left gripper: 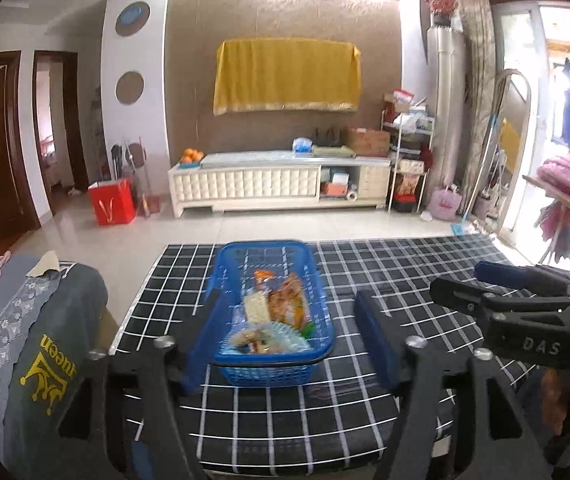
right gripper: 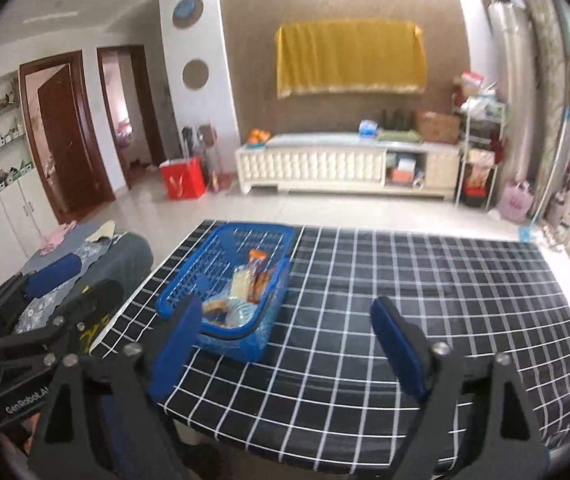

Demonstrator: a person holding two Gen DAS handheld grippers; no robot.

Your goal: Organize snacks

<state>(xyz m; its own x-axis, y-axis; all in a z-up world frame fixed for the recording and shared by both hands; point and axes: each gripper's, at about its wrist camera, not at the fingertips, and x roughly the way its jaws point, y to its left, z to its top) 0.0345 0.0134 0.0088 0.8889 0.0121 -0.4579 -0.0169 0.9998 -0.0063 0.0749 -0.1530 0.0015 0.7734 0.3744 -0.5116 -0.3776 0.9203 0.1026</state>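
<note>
Living-room setting: cream tufted TV cabinet standing along the far wall under a yellow cloth cover, pale tiled floor between it and the work area. Nearer, a tabletop draped in a black cloth with white grid lines is carrying the only task item.

Blue perforated plastic basket is sitting on the tabletop's left part, near the left edge, with bare cloth on every side. Its long axis is running from the near edge toward the far wall; in the right wrist view it is reading as slightly skewed, though the lens may be causing that. Packaged snacks are lying loose inside, bunched toward the near end: an orange-and-white packet, a pale rectangular pack, clear crinkled wrappers. Far end of the basket is showing bare mesh. No loose packets are visible on the cloth, so the gathering step is probably complete.

Left gripper is hovering at the near side, blue pads parted, framing the basket without touching it, holding nothing. Right gripper is hovering over bare cloth just right of the basket, spread wide, also holding nothing. Both are pointing forward and down at the tabletop, clear of the contents.

Grey garment with yellow crown print is lying draped over furniture to the left.
</note>
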